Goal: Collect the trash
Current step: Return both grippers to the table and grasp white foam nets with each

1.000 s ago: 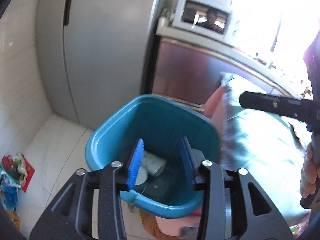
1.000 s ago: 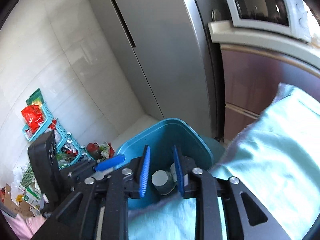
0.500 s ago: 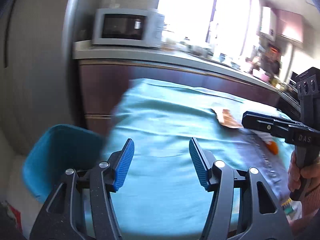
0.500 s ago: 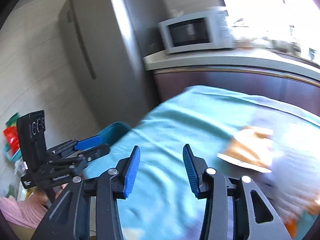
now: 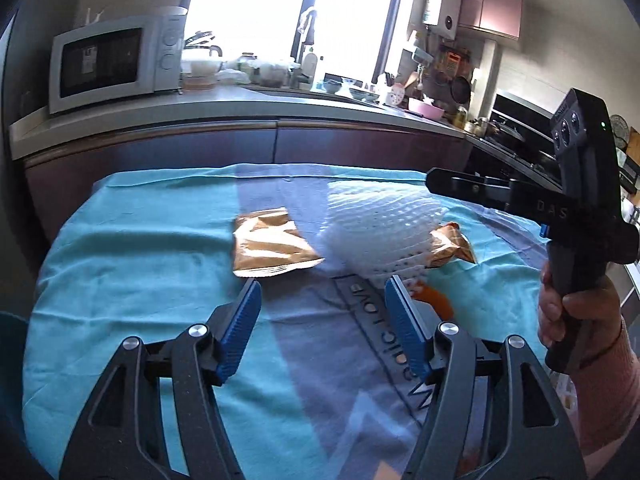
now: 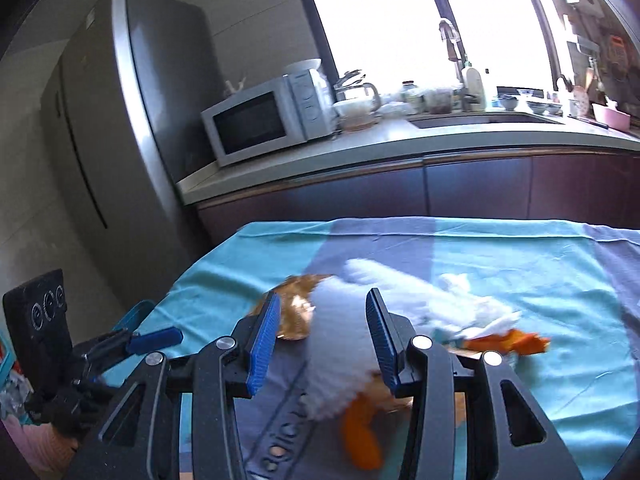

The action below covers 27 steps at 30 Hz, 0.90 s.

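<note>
On the teal tablecloth (image 5: 132,280) lie a flat gold foil bag (image 5: 272,246), a white foam net (image 5: 380,228), a crumpled gold wrapper (image 5: 452,244) and orange peel (image 5: 436,300). My left gripper (image 5: 322,282) hovers over the cloth just short of them, its jaws opening with nothing between them. In the right wrist view my right gripper (image 6: 323,294) is open above the foam net (image 6: 352,320), the gold bag (image 6: 296,312) and the peel (image 6: 360,436), pads not pressing on anything. A hand (image 5: 568,316) holds the right gripper (image 5: 436,181) at the right.
A teal bin's rim (image 6: 136,314) shows off the table's left end, near the left gripper (image 6: 160,339). Behind the table run dark cabinets under a counter (image 5: 240,108) with a microwave (image 5: 108,60) and dishes. A grey fridge (image 6: 132,140) stands at the left.
Both grippers swung away from the teal bin to the right, over the table with the trash. Both sets of jaws stand wider than a second ago.
</note>
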Motion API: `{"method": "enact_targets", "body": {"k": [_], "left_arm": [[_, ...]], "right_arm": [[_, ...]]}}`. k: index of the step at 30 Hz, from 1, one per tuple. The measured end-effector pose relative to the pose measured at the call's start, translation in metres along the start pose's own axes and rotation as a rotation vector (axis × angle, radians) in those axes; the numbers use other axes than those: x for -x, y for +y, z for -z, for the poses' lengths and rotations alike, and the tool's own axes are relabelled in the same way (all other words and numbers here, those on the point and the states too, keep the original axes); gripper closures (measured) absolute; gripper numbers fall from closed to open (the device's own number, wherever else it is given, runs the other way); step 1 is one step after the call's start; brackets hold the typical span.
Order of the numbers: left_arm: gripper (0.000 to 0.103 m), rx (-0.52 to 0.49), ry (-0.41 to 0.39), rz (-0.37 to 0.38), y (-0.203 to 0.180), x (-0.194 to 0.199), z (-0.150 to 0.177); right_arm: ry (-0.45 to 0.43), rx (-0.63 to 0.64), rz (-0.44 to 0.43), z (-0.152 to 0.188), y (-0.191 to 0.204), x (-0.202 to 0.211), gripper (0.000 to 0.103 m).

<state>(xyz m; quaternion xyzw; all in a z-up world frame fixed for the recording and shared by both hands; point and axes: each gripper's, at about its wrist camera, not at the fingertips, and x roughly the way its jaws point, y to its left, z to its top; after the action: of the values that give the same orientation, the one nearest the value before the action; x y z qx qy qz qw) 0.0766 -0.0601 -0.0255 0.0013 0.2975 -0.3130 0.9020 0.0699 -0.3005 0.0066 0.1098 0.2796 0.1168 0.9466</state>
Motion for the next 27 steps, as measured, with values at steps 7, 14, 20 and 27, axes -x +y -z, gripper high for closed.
{"method": "enact_targets", "body": {"k": [7, 14, 20, 27], "left_arm": [[0.034, -0.068, 0.028, 0.038, -0.053, -0.048, -0.021], [0.036, -0.092, 0.058, 0.0, -0.076, -0.083, -0.036], [0.069, -0.042, 0.107, 0.018, -0.071, -0.101, -0.036], [0.097, 0.033, 0.093, 0.069, -0.048, -0.09, -0.034]], "right_arm": [[0.015, -0.056, 0.009, -0.012, -0.048, -0.009, 0.061], [0.052, -0.112, -0.042, -0.013, -0.07, -0.028, 0.061], [0.079, -0.113, -0.083, -0.013, -0.072, -0.036, 0.061], [0.098, -0.104, -0.108, -0.014, -0.07, -0.041, 0.061]]}}
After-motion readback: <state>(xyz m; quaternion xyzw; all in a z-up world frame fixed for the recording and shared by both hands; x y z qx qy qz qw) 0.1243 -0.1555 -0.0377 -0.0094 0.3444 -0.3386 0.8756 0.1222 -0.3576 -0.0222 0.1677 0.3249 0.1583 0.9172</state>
